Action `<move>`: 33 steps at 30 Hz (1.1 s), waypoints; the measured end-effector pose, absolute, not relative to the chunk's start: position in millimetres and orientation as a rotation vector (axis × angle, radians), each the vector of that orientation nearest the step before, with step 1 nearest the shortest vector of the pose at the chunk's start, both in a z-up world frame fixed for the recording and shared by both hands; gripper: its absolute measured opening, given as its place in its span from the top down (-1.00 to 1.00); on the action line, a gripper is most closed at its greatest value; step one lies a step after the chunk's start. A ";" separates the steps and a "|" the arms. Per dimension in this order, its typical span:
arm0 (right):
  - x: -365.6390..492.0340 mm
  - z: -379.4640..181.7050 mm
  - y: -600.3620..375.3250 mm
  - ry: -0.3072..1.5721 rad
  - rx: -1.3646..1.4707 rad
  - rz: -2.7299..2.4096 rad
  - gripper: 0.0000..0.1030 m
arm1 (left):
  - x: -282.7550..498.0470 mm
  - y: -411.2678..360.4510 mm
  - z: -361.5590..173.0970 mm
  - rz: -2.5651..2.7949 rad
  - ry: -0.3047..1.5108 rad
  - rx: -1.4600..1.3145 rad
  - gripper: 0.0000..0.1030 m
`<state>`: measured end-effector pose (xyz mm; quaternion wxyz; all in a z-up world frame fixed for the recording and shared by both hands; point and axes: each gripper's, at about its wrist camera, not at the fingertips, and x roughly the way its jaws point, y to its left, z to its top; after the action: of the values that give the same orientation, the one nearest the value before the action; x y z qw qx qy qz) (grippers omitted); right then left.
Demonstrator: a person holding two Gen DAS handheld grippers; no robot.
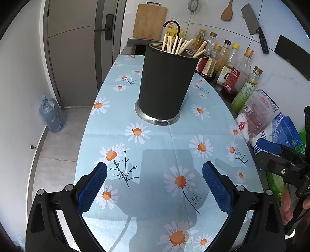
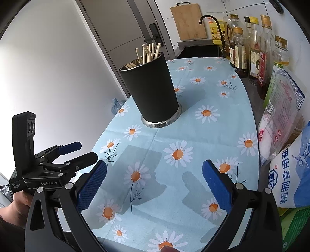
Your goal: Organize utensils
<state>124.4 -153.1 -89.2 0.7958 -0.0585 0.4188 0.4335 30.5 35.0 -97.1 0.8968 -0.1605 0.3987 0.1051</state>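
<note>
A black cylindrical holder (image 1: 165,85) (image 2: 150,91) with a steel base stands upright on the daisy-print cloth (image 1: 155,147) (image 2: 193,135). Several pale wooden chopsticks (image 1: 180,45) (image 2: 149,53) stick up out of it. My left gripper (image 1: 154,184) hovers over the near part of the cloth, open, with nothing between its blue pads. My right gripper (image 2: 154,184) is also open and empty, well short of the holder. In the right wrist view the left gripper (image 2: 77,153) shows at the lower left, held by a hand. The right gripper (image 1: 275,153) shows at the right edge of the left wrist view.
Oil and sauce bottles (image 1: 230,73) (image 2: 250,48) line the right side, with bags of salt (image 2: 290,170) and other packets (image 1: 259,110). A cutting board (image 1: 150,21), cleaver (image 1: 254,28) and wooden spatula (image 1: 227,11) hang on the wall. A water jug (image 1: 52,114) sits on the floor left.
</note>
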 end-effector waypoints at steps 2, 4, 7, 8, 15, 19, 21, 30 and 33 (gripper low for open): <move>124.5 -89.0 -153.6 0.900 -0.123 0.931 -0.90 | 30.4 34.6 -96.9 0.220 0.825 -0.334 -0.87; 125.2 -89.4 -154.2 0.905 -0.120 0.931 -0.90 | 30.7 34.8 -97.0 0.221 0.826 -0.333 -0.87; 124.2 -90.0 -154.3 0.908 -0.122 0.932 -0.90 | 31.0 35.0 -96.6 0.223 0.826 -0.333 -0.87; 124.5 -90.0 -154.6 0.908 -0.123 0.934 -0.90 | 31.5 34.7 -96.8 0.225 0.827 -0.334 -0.87; 125.1 -91.6 -156.0 0.916 -0.120 0.933 -0.90 | 34.2 32.5 -99.7 0.230 0.843 -0.335 -0.87; 126.2 -92.2 -155.8 0.919 -0.123 0.928 -0.90 | 34.7 33.0 -100.2 0.231 0.848 -0.337 -0.87; 125.9 -92.2 -155.3 0.921 -0.123 0.926 -0.90 | 34.8 33.6 -100.3 0.231 0.850 -0.338 -0.87; 124.6 -92.9 -154.3 0.924 -0.128 0.924 -0.90 | 34.0 32.4 -101.6 0.237 0.849 -0.335 -0.87; 124.1 -92.3 -154.2 0.922 -0.129 0.926 -0.90 | 34.3 31.2 -102.5 0.233 0.855 -0.334 -0.87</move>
<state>124.1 -154.2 -92.3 0.7922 -0.0598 0.4287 0.4302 34.3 31.2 -102.5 0.8900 -0.1609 0.4118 0.1121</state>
